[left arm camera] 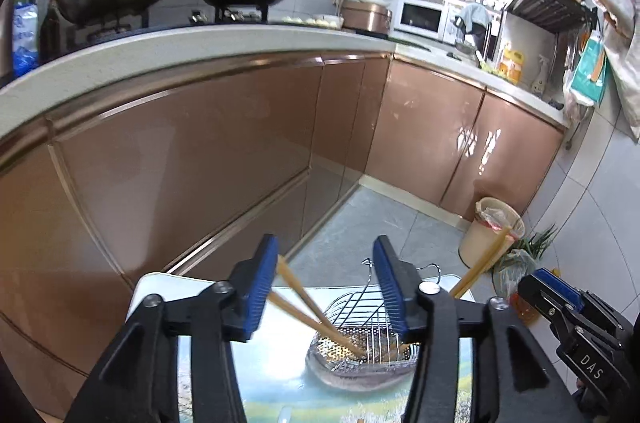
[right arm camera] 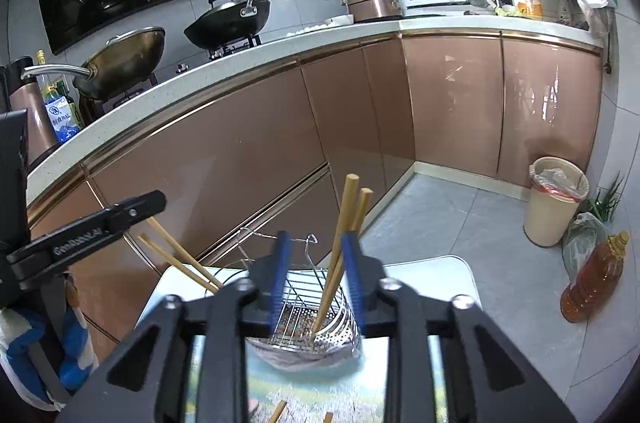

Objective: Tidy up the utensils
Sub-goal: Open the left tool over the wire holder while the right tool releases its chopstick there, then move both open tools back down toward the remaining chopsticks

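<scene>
A metal wire utensil basket [left arm camera: 360, 347] [right arm camera: 304, 307] stands on a small table [right arm camera: 432, 275]. Two pairs of wooden chopsticks stand in it. One pair [left arm camera: 304, 299] [right arm camera: 176, 255] leans left and passes between my left gripper's [left arm camera: 326, 283] blue pads, close to the left pad, with a wide gap to the right one. The other pair [right arm camera: 350, 219] [left arm camera: 480, 263] rises between my right gripper's [right arm camera: 316, 275] pads, close beside the right pad and clear of the left one. Both grippers are open. Each shows at the edge of the other's view: right gripper [left arm camera: 556, 287], left gripper [right arm camera: 148, 205].
Brown kitchen cabinets [left arm camera: 200, 163] run behind the table under a white counter with two woks. On the floor to the right stand a beige bin [right arm camera: 556, 199], a bag of greens [right arm camera: 588, 231] and an oil bottle [right arm camera: 596, 275]. More chopstick ends [right arm camera: 276, 413] lie on the table near me.
</scene>
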`<state>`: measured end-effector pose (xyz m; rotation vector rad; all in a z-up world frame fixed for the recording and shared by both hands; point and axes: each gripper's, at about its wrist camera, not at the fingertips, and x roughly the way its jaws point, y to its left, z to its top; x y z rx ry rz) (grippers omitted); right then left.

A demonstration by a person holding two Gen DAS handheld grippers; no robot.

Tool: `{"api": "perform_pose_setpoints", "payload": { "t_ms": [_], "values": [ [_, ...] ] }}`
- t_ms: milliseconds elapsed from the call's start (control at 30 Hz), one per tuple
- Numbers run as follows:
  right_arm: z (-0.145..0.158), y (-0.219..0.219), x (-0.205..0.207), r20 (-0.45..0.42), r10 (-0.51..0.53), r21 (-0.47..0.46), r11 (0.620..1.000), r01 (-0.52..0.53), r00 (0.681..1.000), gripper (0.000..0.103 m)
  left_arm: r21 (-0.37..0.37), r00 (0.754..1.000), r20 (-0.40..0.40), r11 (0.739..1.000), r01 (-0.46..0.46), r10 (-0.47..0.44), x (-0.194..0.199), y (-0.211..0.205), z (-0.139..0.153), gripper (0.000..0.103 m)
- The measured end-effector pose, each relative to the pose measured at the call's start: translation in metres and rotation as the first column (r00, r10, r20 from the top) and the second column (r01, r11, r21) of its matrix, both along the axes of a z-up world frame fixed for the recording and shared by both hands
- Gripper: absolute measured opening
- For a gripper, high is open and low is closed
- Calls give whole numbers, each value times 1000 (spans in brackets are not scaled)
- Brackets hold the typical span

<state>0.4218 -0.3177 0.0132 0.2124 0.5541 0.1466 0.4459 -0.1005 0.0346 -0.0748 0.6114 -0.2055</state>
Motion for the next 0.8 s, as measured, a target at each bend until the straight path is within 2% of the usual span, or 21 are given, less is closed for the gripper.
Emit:
{"api": "perform_pose_setpoints", "payload": {
  "t_ms": [67, 133, 233, 300, 500, 700, 800],
  "values": [
    [6, 0, -13, 7, -4, -10, 1000, 4, 1000, 39, 7, 999, 32, 1000, -11, 11, -18, 9, 11, 61],
    [11, 0, -27, 11, -13, -19, 1000, 13, 1000, 49, 12, 998, 54, 1000, -19, 18, -32, 17, 19, 69],
    [17, -2, -50, 18, -29, -27, 999, 29, 999, 57, 35, 996, 91, 999, -27, 24, -57, 29, 29, 77],
    [20, -4, -68, 21, -39, -29, 999, 39, 999, 58, 60, 993, 117, 998, -31, 23, -75, 37, 34, 82],
    [30, -1, -117, 32, -30, -53, 998, 32, 999, 59, 97, 982, 188, 995, -22, 3, -129, 63, 49, 84],
    [47, 11, -161, 57, -16, -79, 997, 20, 998, 59, 99, 990, 139, 995, -7, -7, -165, 87, 56, 84],
    [59, 18, -181, 79, -10, -94, 995, 18, 997, 59, 103, 989, 146, 994, -25, 9, -185, 102, 60, 84]
  ]
}}
